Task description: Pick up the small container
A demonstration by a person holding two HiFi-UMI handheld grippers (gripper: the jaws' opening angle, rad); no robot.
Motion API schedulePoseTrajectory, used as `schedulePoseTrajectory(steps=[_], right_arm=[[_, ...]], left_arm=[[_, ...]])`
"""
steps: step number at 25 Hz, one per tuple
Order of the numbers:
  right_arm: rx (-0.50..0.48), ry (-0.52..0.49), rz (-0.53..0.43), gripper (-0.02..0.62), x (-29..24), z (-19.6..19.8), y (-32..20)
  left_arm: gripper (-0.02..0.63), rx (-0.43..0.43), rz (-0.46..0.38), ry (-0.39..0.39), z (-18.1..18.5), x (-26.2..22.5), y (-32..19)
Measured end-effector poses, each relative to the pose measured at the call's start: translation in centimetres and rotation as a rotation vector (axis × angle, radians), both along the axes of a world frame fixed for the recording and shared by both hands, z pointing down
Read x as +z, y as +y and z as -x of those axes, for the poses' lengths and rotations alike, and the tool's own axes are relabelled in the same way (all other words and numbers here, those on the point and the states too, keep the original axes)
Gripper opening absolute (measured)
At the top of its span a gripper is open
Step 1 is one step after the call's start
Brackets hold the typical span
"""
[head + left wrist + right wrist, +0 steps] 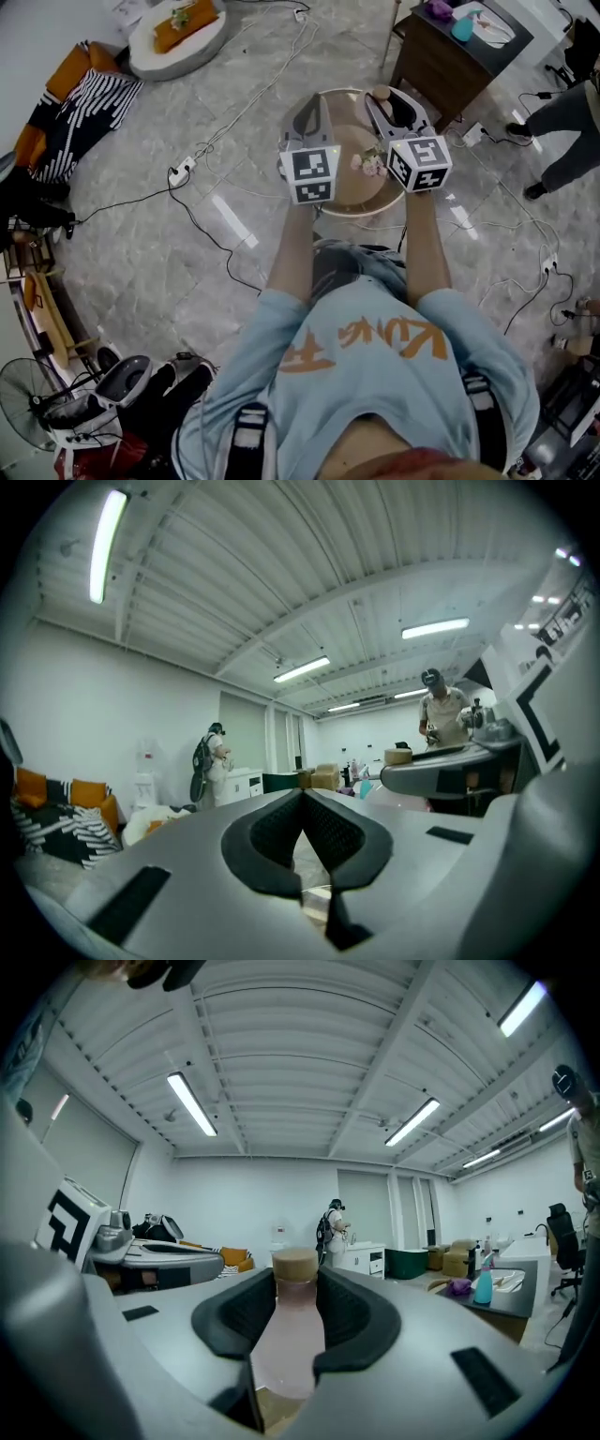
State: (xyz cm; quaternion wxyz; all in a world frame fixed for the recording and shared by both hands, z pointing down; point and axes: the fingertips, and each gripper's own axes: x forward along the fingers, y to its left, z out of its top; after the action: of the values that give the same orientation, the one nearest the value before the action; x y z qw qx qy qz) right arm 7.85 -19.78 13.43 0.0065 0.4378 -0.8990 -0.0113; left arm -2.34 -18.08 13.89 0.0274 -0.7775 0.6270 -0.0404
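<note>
Right gripper view first: small container (292, 1335), pink and see-through with a tan cap (294, 1262), standing straight up between the black pads of the right tongs (296, 1288). Pinched from both sides round the body, with the cap poking up at the tips. Held upright, most likely to keep from spilling. Gripped round the body and not by the cap, probably to stop any slipping or twisting loose.

From the head view, looks lifted clear of the round wooden tabletop (349, 208) and hanging in the air above it. Looks picked up already, at a guess.

Left tongs (302, 803) pressed together at the tips, with nothing inside. Kept just beside the right tongs, maybe ready to help, but doing no work on the container now.

Both arms reaching out in front of the body, side by side and nearly straight. Both tongs pointing level and away from the body, marker cubes (314, 173) facing up. Little bunch of pale flowers (373, 164) on the tabletop, showing between the two cubes.

Next job, as a guess: keep the squeeze firm and the container straight
</note>
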Motion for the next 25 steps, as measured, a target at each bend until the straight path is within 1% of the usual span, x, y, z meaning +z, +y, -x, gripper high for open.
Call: schedulePoseTrajectory(steps=[2,3,5,12,17,22,25], right_arm=[[-0.003,-0.021,0.002,0.149,-0.3,-0.4,-0.3],[-0.003,-0.027,0.002,0.149,-0.4,-0.6,-0.4],[-0.001,-0.034,0.001,0.149,-0.7,-1.0,-0.7],[0.019,-0.037,-0.017,0.150,-2.0,-1.9,-0.8],[0.022,-0.033,-0.017,0.150,-1.4,-2.5,-1.1],[0.039,-0.031,-0.004,0.149,-0.5,-3.3,-1.9],[0.047,-0.027,0.004,0.150,-0.2,-2.9,-2.0]], left_arm=[[0.023,-0.003,-0.011,-0.050,-0.6,-0.2,-0.2],[0.023,0.000,-0.011,-0.051,-1.0,-0.3,-0.4],[0.023,0.006,-0.008,-0.030,-1.4,-0.5,-0.7],[0.023,0.006,-0.009,0.002,-1.6,-1.8,-1.0],[0.023,-0.006,0.009,0.042,-1.7,-0.8,-1.6],[0.024,-0.018,0.018,0.046,-1.8,-0.2,-2.2],[0.023,-0.021,0.022,0.049,-1.1,0.0,-2.3]])
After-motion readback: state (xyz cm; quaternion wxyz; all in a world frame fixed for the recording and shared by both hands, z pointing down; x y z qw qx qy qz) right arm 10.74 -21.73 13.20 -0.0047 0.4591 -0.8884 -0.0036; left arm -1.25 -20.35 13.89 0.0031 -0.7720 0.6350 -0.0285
